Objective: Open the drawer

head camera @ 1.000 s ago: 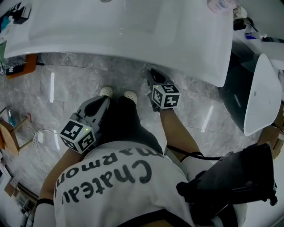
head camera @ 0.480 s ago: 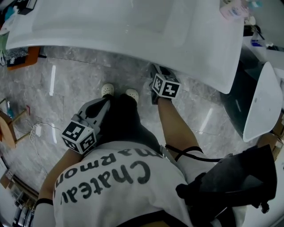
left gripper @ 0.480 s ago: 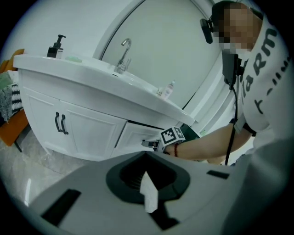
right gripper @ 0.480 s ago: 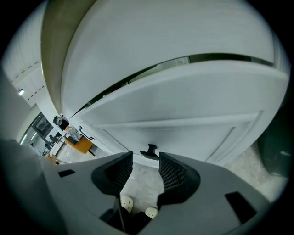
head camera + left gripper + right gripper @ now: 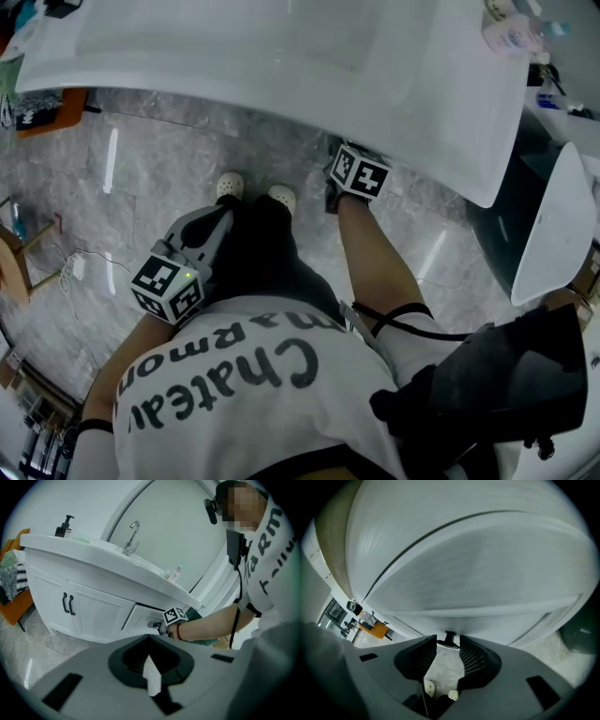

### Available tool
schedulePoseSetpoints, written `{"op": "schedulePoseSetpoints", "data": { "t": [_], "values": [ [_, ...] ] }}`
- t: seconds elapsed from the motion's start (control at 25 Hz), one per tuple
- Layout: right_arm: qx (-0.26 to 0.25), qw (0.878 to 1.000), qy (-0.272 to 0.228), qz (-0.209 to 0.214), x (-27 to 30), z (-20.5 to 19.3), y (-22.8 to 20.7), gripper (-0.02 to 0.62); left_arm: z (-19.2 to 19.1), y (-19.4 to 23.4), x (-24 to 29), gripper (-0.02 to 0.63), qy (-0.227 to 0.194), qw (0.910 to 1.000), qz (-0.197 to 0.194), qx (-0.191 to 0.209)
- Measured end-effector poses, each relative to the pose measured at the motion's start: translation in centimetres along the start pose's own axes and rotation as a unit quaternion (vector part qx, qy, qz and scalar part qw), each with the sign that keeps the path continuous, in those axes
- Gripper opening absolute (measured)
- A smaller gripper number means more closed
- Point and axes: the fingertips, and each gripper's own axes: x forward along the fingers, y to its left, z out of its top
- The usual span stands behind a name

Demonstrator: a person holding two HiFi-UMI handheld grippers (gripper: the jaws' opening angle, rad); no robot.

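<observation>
Right claw (image 5: 448,644) is holding its jaws apart right up against the drawer (image 5: 478,573), and nothing is being gripped. Left claw (image 5: 150,663) is hanging back beside the person's leg, well apart from the cabinet. Its jaws are sitting together with only a pale sliver showing between them.

A grey marble floor (image 5: 187,169) is running under everything. On it a white vanity (image 5: 93,555) is standing, its top reaching out over the person's right arm. Below that top, two doors (image 5: 70,604) with dark pulls are sitting to the left, and the drawer is lying just beside them to the right, directly under the rim. Whether its front is sitting flush or slightly out is not clear. On the top a tap (image 5: 132,536) is rising near the middle, with a pump bottle (image 5: 65,526) towards the left end. At the drawer front, a small dark handle (image 5: 450,637) is standing in the gap at the right claw's jaw tips.
</observation>
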Motion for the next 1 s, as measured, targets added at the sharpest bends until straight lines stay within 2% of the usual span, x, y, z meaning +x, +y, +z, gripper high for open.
{"op": "schedulePoseSetpoints", "data": {
  "t": [0.24, 1.0],
  "values": [
    [-0.043, 0.999, 0.0, 0.002, -0.1, -0.1, 0.2, 0.145, -0.3, 0.1, 0.2, 0.008, -0.001, 1.0, -0.005, -0.004],
    [-0.067, 0.996, 0.048, 0.029, -1.7, -4.0, 1.2, 0.141, -2.4, -1.6, 0.1, 0.008, -0.01, 0.9998, -0.012, -0.009]
  ]
}}
